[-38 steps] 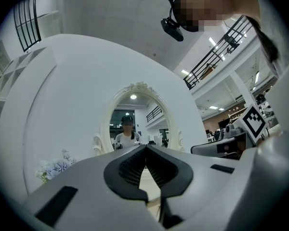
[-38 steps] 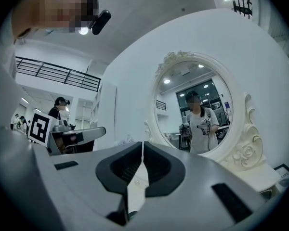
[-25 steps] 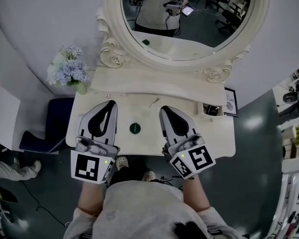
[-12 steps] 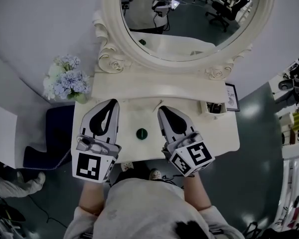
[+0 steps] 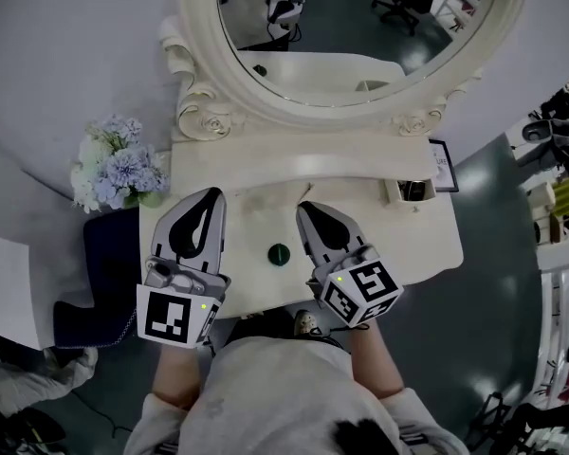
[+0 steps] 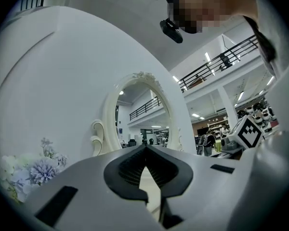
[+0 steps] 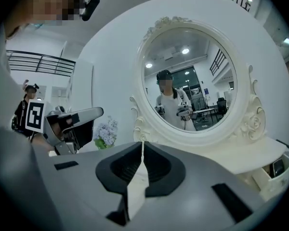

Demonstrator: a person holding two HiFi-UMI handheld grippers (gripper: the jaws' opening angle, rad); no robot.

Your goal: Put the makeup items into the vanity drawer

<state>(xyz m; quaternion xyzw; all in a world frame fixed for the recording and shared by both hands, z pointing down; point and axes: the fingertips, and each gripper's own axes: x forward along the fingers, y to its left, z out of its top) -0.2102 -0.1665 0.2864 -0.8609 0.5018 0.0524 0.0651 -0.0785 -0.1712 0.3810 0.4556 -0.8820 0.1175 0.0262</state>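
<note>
Left hand-held gripper (image 5: 210,195): jaws closed, nothing between them.
Right hand-held gripper (image 5: 302,207): jaws closed, empty.
Both are over the cream counter (image 5: 427,245), tips toward the oval mirror (image 5: 341,36).
Small round dark-green makeup item (image 5: 279,253): on the counter between the two, touching neither.
Small open drawer (image 5: 410,191): right of the right hand-held gripper.
Flowers (image 5: 114,171): left of the left one.

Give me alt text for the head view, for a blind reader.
A person's left hand-held gripper and right hand-held gripper, both shut, hover over a cream vanity table, a green round item between them. An oval mirror stands behind; blue flowers at left.
</note>
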